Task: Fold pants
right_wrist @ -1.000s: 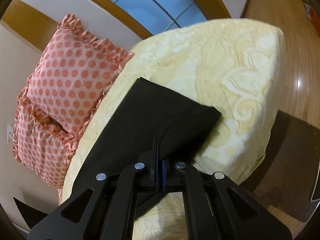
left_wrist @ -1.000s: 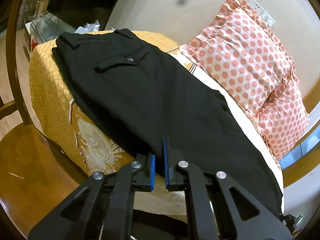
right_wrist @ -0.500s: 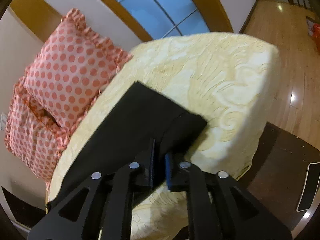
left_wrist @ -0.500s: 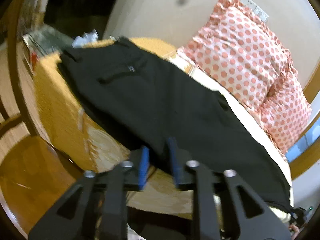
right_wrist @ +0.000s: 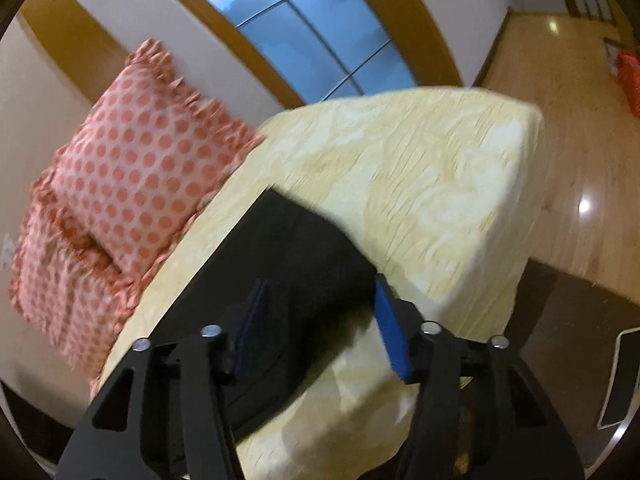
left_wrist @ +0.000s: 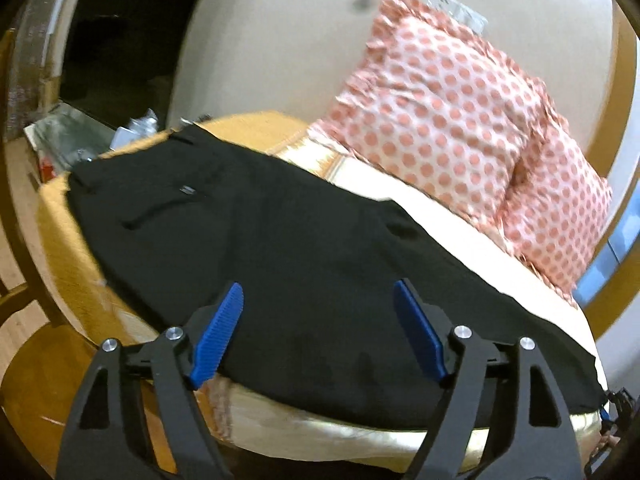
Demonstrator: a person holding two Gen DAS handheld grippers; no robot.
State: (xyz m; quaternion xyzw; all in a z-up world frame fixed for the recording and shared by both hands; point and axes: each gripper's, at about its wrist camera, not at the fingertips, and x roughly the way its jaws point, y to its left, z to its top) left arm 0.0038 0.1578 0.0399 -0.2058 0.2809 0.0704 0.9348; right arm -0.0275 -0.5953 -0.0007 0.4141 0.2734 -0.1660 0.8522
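Black pants (left_wrist: 280, 248) lie flat along a yellow bedspread (left_wrist: 68, 248), waistband and back pocket at the far left. My left gripper (left_wrist: 318, 300) hovers over the near edge of the cloth with its blue pads wide apart and still opening, pressing on nothing. In the right wrist view the leg end of the pants (right_wrist: 296, 256) rests on the cream bedspread (right_wrist: 420, 184). My right gripper (right_wrist: 318, 292) is just above that hem. Its jaws are opening, with the cloth lying loose below them.
Pink polka-dot pillows (left_wrist: 460, 148) lean on the wall behind the pants, seen too as pillows (right_wrist: 132, 188) in the right wrist view. A wooden chair (left_wrist: 36, 360) stands at the bed's near left. Wooden floor (right_wrist: 560, 160) and a dark mat (right_wrist: 576, 320) lie beyond the bed's corner.
Both grippers were shut on the pants' near edge and have let go, their jaws spreading wide. The left gripper has lifted and drawn back a little; the cloth now lies flat.
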